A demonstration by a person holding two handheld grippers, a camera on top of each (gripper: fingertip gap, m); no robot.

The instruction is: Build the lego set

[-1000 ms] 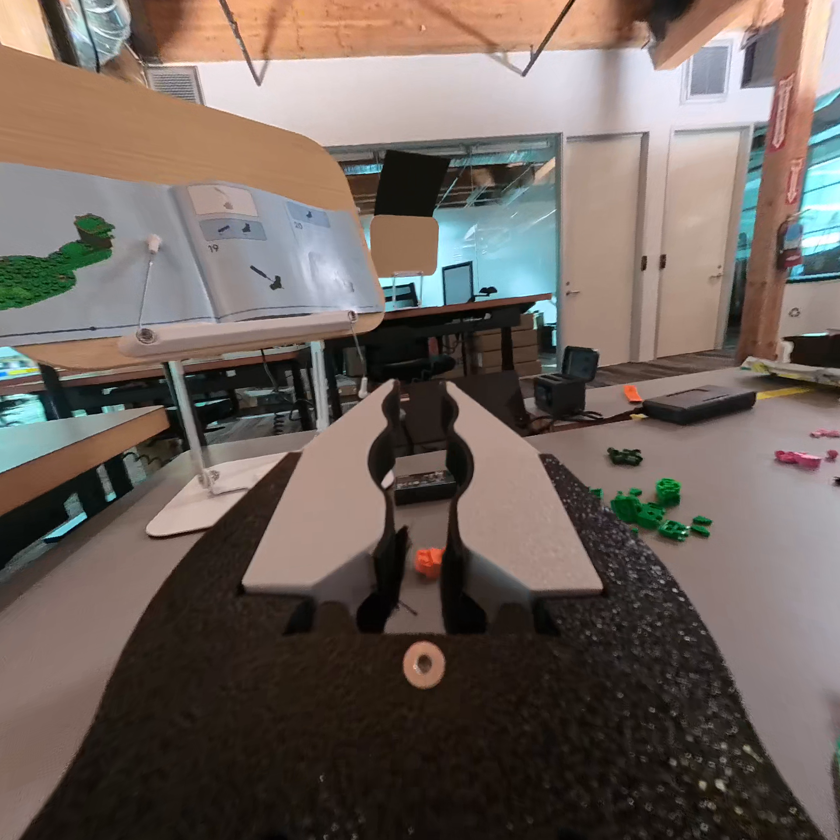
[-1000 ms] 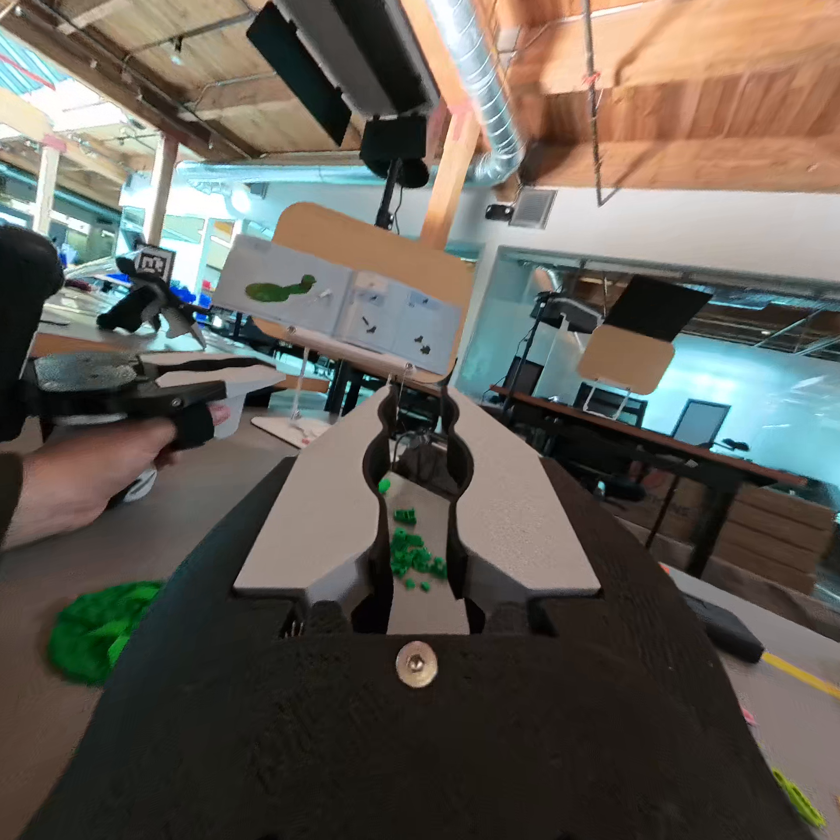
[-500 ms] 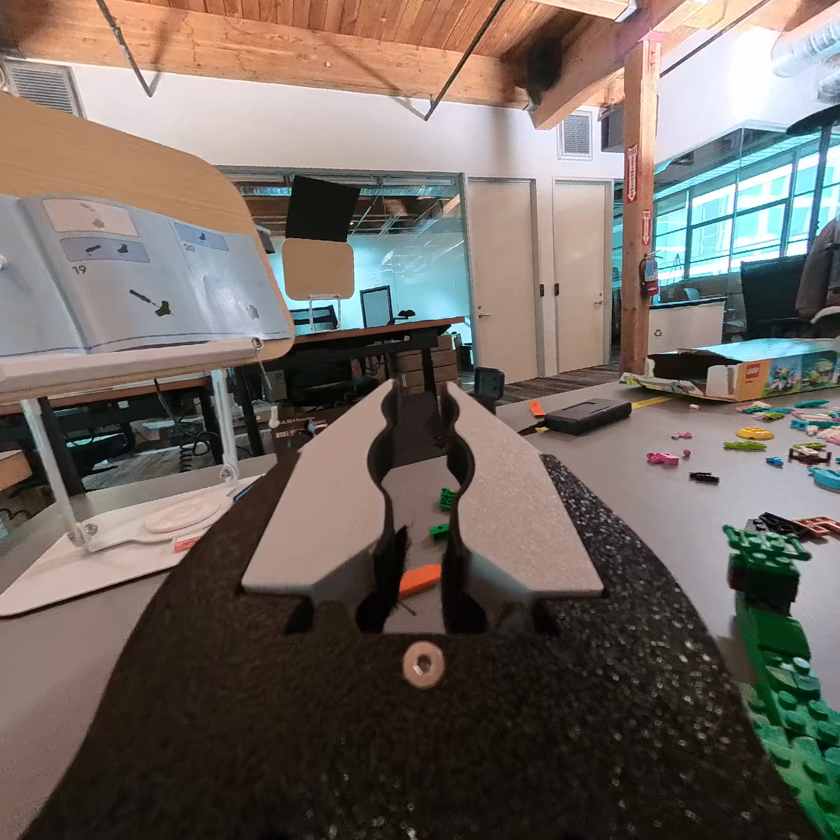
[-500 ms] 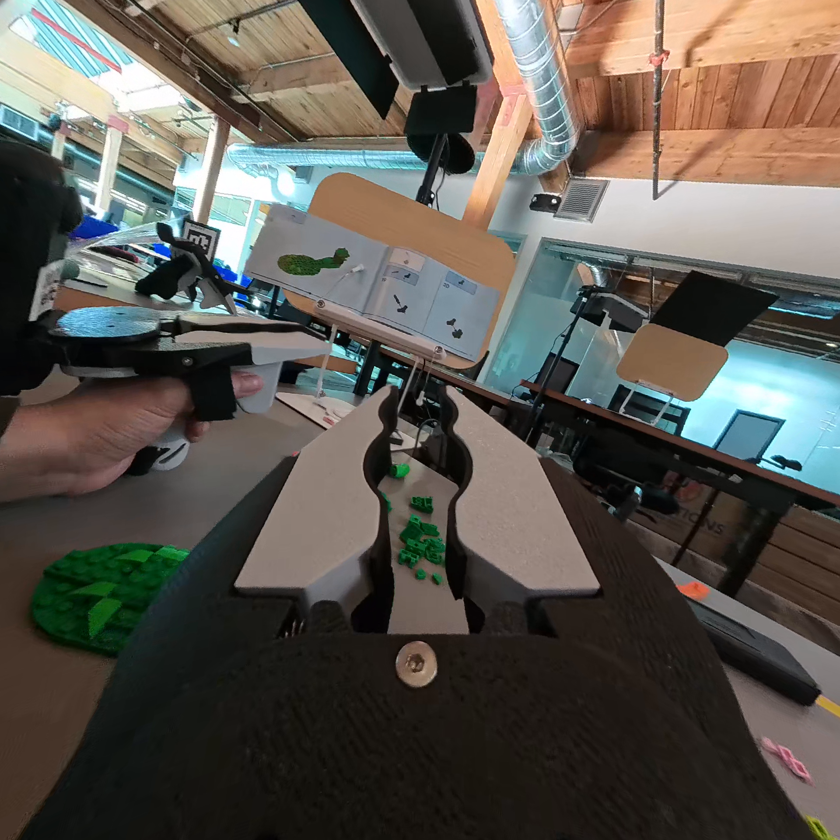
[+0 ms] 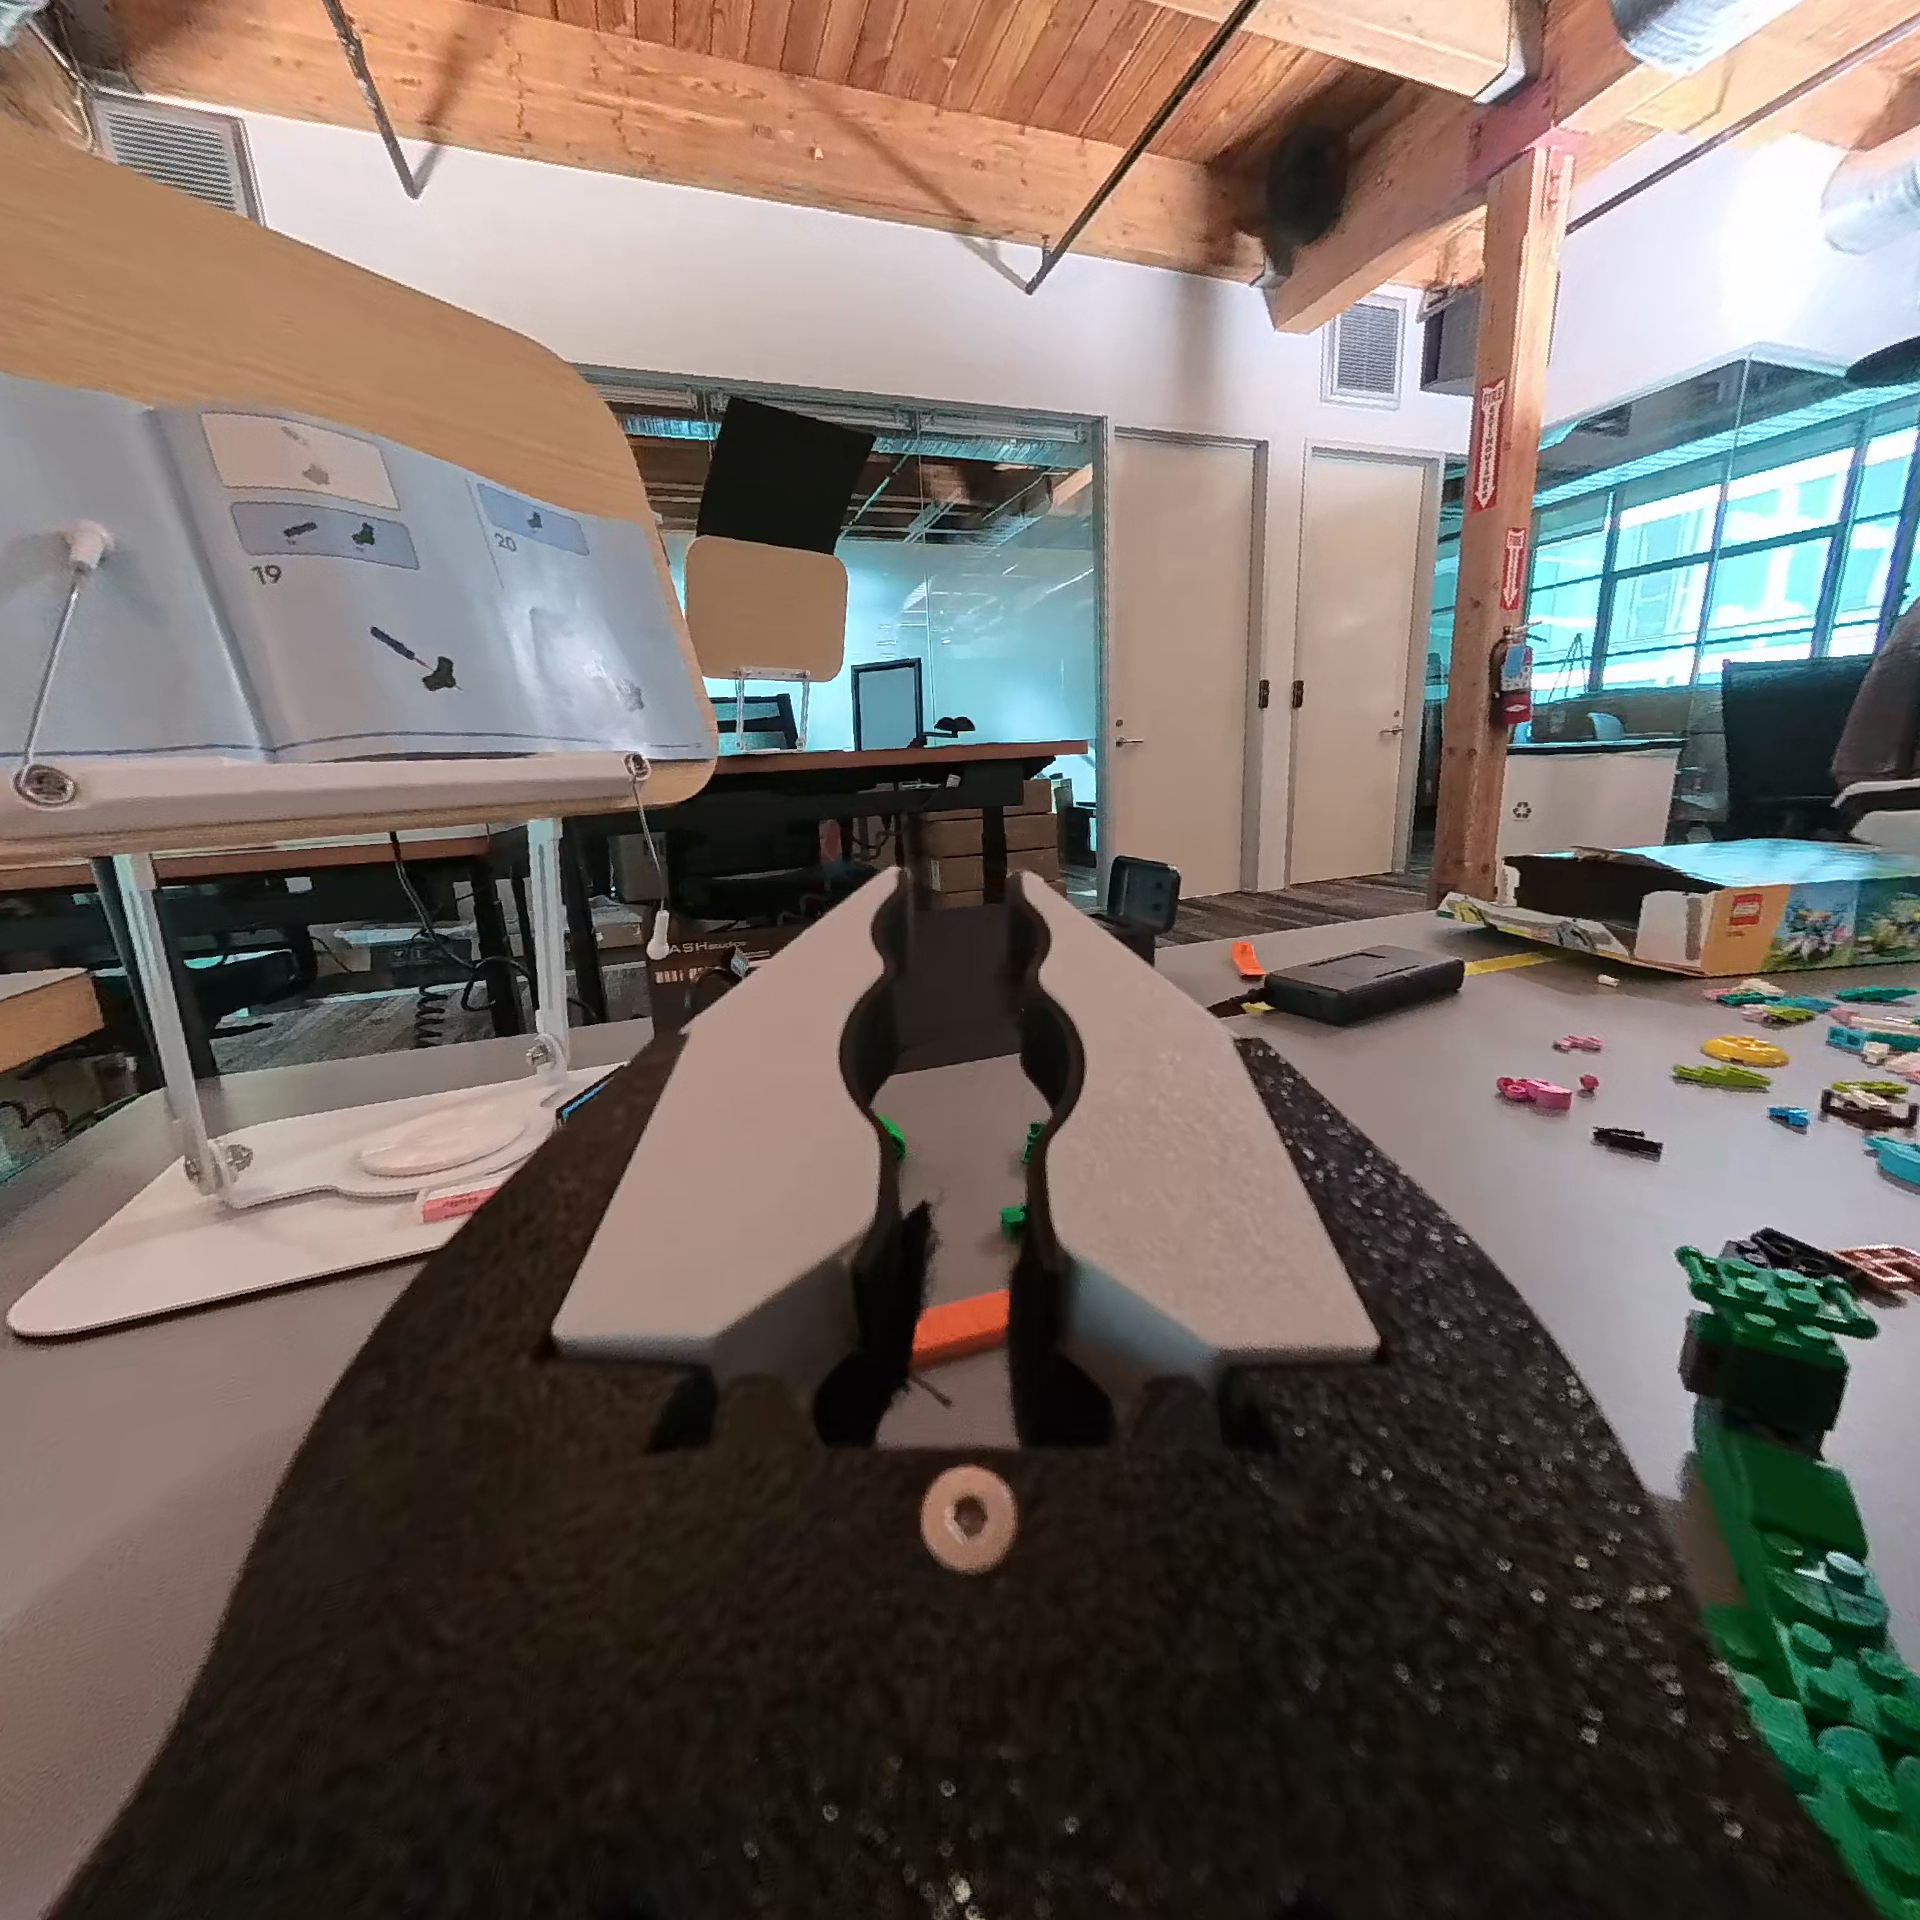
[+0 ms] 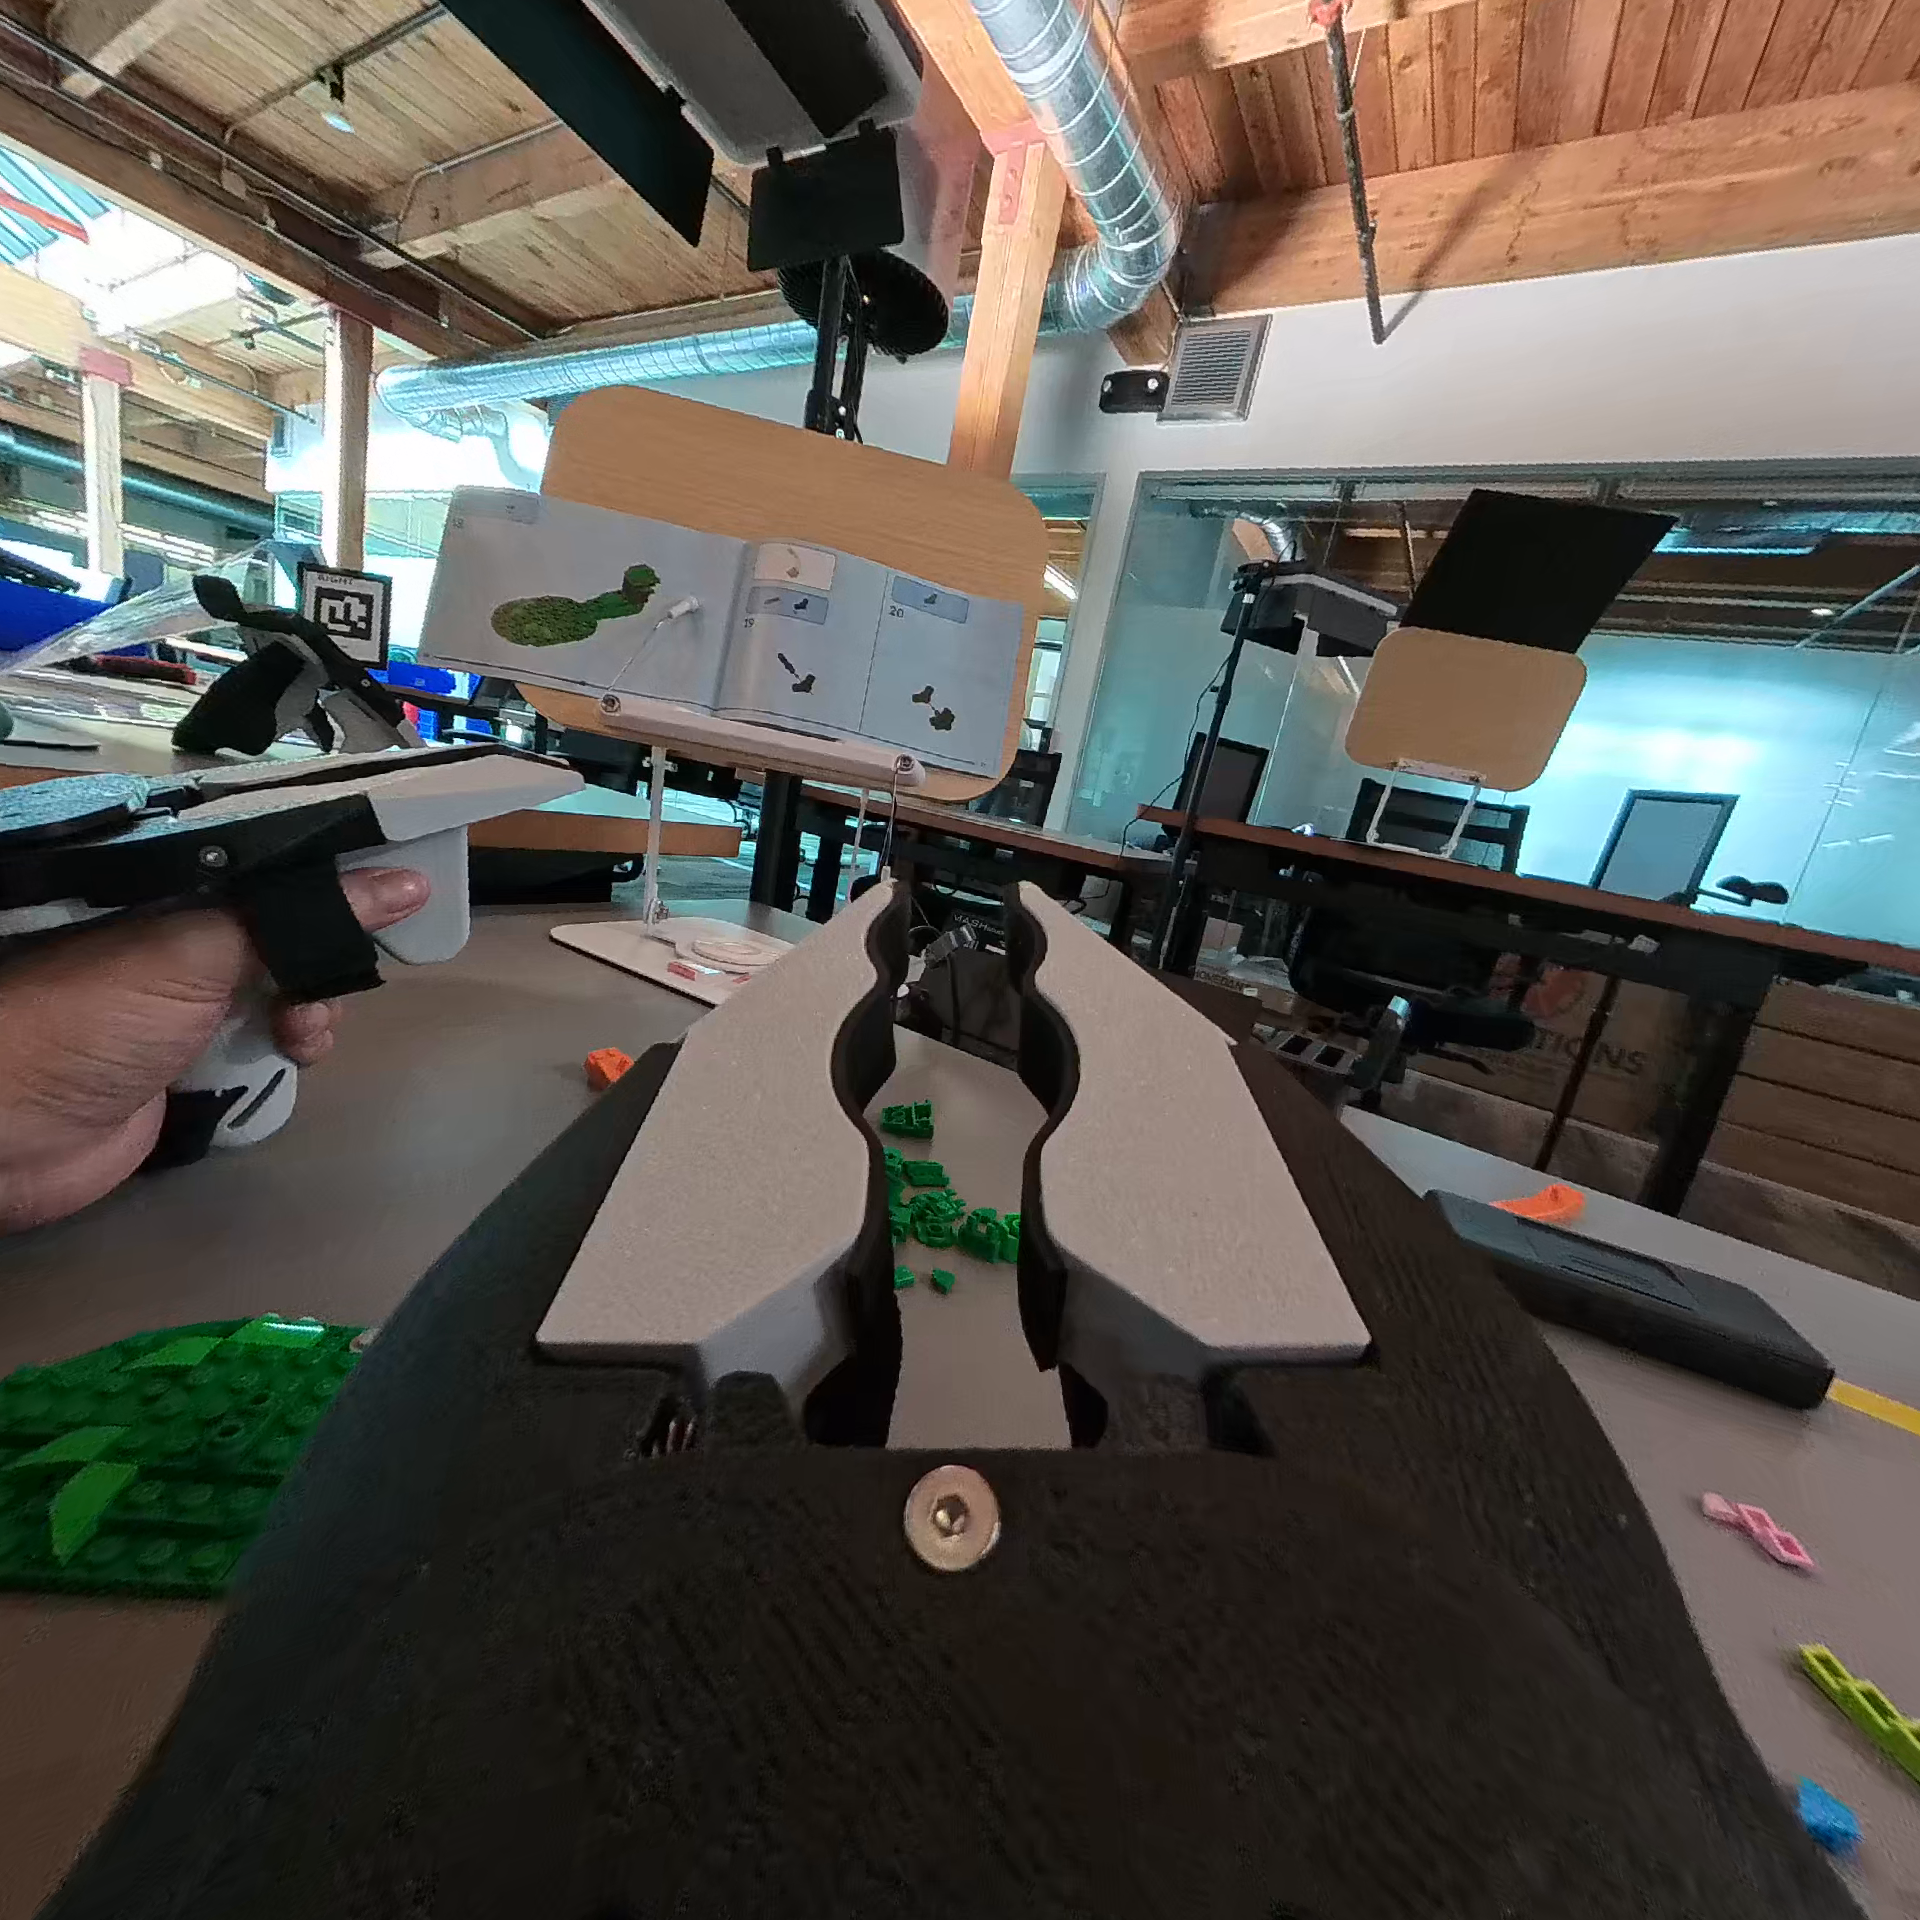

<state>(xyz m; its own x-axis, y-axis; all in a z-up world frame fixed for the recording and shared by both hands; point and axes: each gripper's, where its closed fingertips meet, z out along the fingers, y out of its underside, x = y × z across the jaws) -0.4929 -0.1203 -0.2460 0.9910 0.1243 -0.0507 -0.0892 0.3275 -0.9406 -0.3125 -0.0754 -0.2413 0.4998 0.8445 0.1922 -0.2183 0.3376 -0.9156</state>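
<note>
My left gripper (image 5: 958, 894) is open and empty, held low over the grey table. An orange flat piece (image 5: 956, 1330) lies on the table and shows through the gap near the finger bases; a few small green pieces (image 5: 1013, 1216) lie farther ahead. The green lego build (image 5: 1787, 1455) stands at the right edge of this view. My right gripper (image 6: 958, 904) is open and empty, pointing at a pile of small green pieces (image 6: 935, 1205) on the table. In the right wrist view the green build (image 6: 135, 1444) lies at lower left, and the left gripper (image 6: 312, 821), held by a hand, is above and behind it.
An open instruction booklet (image 5: 312, 623) rests on a white stand at the left. A black flat device (image 6: 1631, 1299) lies at the right. A lego box (image 5: 1714, 914) and several loose coloured pieces (image 5: 1745, 1060) are at the far right. Pink (image 6: 1756, 1538), lime (image 6: 1860, 1704) and blue (image 6: 1823, 1813) pieces lie near the right gripper. One gripper's finger ends stand about 20 cm off the other's. My right tips are about 25 cm from the orange flat piece (image 5: 956, 1330), my left tips only 15 cm.
My left gripper has swung to the right, so the green build and the lego box have come into its view. My right gripper has tilted down a little toward the green pile. Both have stayed open.
</note>
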